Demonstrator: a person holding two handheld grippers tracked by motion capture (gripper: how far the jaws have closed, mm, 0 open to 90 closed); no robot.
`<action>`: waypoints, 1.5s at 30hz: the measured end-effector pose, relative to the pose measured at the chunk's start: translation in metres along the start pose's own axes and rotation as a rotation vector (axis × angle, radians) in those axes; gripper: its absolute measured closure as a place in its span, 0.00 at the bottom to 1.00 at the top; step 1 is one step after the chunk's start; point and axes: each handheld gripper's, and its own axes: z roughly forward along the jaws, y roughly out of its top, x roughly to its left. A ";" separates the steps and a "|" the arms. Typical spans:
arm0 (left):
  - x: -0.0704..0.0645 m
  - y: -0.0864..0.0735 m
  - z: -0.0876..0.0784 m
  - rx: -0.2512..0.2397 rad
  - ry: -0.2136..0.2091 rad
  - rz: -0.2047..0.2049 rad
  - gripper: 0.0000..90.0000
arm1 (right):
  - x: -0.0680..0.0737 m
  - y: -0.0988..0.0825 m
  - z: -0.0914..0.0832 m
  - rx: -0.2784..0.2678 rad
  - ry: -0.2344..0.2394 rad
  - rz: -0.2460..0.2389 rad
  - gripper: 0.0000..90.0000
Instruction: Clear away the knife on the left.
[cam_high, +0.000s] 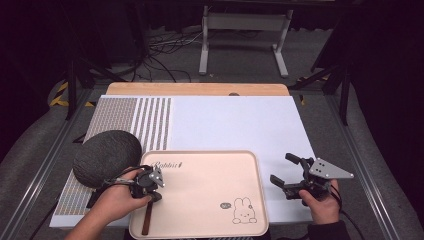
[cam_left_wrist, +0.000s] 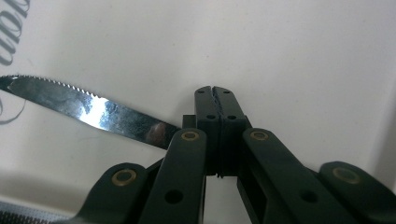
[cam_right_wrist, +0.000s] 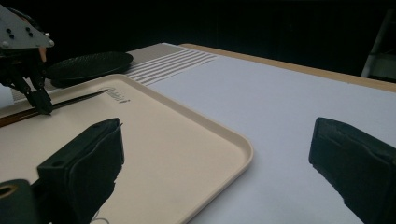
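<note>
A beige tray (cam_high: 210, 180) with a rabbit drawing lies at the front of the table. A knife lies flat on its left part, its brown handle (cam_high: 146, 220) toward me and its serrated blade (cam_left_wrist: 93, 109) running out from under my left gripper. The left gripper (cam_high: 153, 195) (cam_left_wrist: 215, 91) is shut, pads pressed together, its tip down over the knife (cam_right_wrist: 79, 99) where blade meets handle. Whether it presses on the knife I cannot tell. My right gripper (cam_high: 281, 168) (cam_right_wrist: 215, 135) is held to the right of the tray, open, with nothing between its jaws.
A dark, round, textured object (cam_high: 107, 155) sits left of the tray on a striped placemat (cam_high: 150, 120). A white mat (cam_high: 240, 120) covers the table behind and to the right of the tray. The wooden table edge (cam_high: 200, 89) runs along the back.
</note>
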 end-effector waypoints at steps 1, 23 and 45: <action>0.001 -0.001 0.000 0.002 0.001 -0.002 1.00 | 0.000 0.000 0.000 0.000 0.000 0.000 0.04; -0.002 -0.010 -0.003 0.014 -0.003 -0.006 1.00 | 0.000 0.000 0.000 0.003 0.000 -0.002 0.04; -0.003 -0.012 -0.015 -0.057 -0.005 -0.064 0.73 | 0.000 -0.001 0.002 0.008 -0.001 -0.001 0.04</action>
